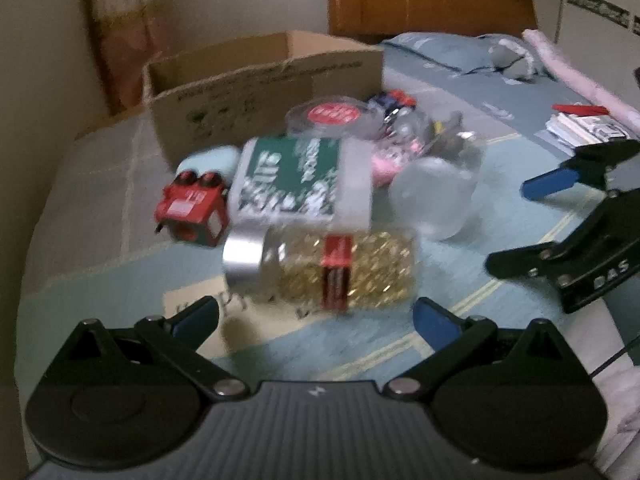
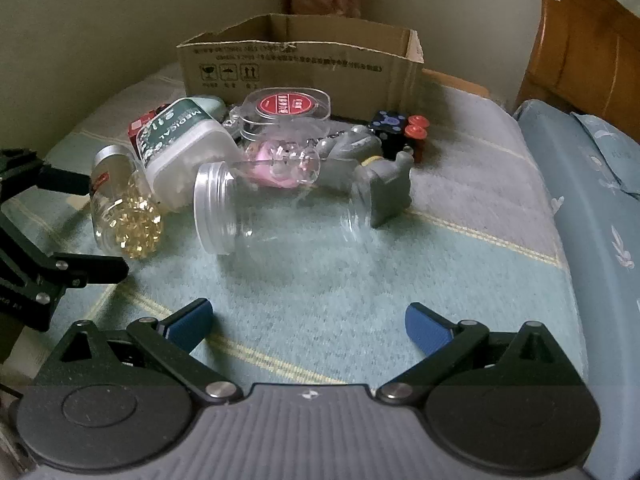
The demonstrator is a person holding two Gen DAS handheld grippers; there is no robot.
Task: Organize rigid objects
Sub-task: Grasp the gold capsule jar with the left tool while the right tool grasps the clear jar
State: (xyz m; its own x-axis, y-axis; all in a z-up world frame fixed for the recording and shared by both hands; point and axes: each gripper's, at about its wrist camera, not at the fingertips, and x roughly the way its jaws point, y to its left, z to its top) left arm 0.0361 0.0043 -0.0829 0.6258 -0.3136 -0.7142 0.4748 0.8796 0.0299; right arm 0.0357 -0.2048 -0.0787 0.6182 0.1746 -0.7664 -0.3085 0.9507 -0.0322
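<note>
A pile of rigid objects lies on the bed in front of an open cardboard box point(image 1: 264, 80) point(image 2: 304, 64). Nearest my left gripper point(image 1: 316, 320) lies a jar of gold beads point(image 1: 320, 268) point(image 2: 124, 208) on its side with a silver cap. Behind it are a green-labelled white container point(image 1: 300, 180) point(image 2: 180, 144), a red toy point(image 1: 192, 212) and a clear case with a red disc point(image 1: 332, 116) point(image 2: 288, 108). A clear empty jar point(image 2: 280, 216) point(image 1: 436, 196) lies ahead of my right gripper point(image 2: 308, 324). Both grippers are open and empty.
A grey figurine point(image 2: 384, 188), a pink item in a clear shell point(image 2: 280, 160) and a dark cube with red knobs point(image 2: 400, 128) lie beside the jar. A wooden headboard point(image 2: 580, 52) and blue pillow point(image 2: 600, 200) are at the right. The right gripper shows in the left wrist view point(image 1: 532, 224).
</note>
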